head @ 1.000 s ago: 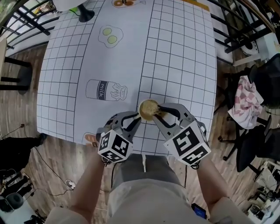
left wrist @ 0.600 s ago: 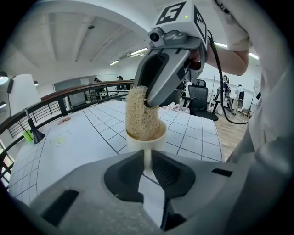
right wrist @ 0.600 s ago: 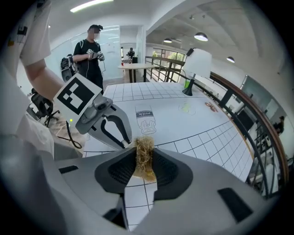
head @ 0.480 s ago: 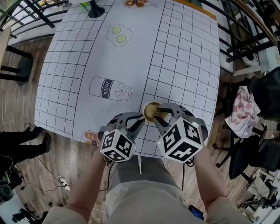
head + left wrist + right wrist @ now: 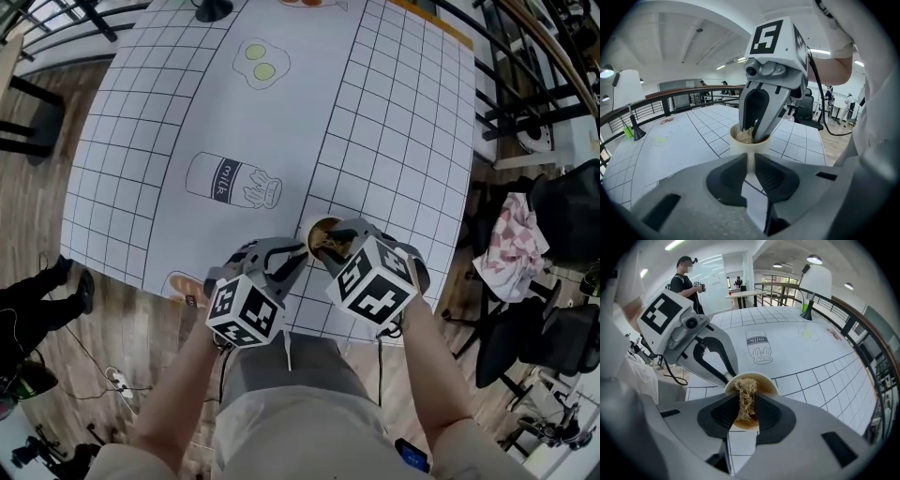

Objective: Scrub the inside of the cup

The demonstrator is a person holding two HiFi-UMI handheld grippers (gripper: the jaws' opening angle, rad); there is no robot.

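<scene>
Head view: cup [image 5: 322,231] stands on the gridded table [image 5: 281,112], close to its near edge, with left gripper [image 5: 298,255] and right gripper [image 5: 336,246] meeting at it. Left gripper view: jaws pinched on the cup's near side. Right gripper view: jaws clenched on a tan, stringy scrubber [image 5: 746,399] that reaches inside the cup (its inner wall looks brownish).

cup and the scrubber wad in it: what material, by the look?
Cup: smooth cream wall with a soft sheen, brown-tinted inside. Ceramic or hard plastic; the look doesn't settle which.
Scrubber: matte tan tangle of coarse loose strands. Looks like plant fibre, loofah-like, though it could be synthetic.
</scene>
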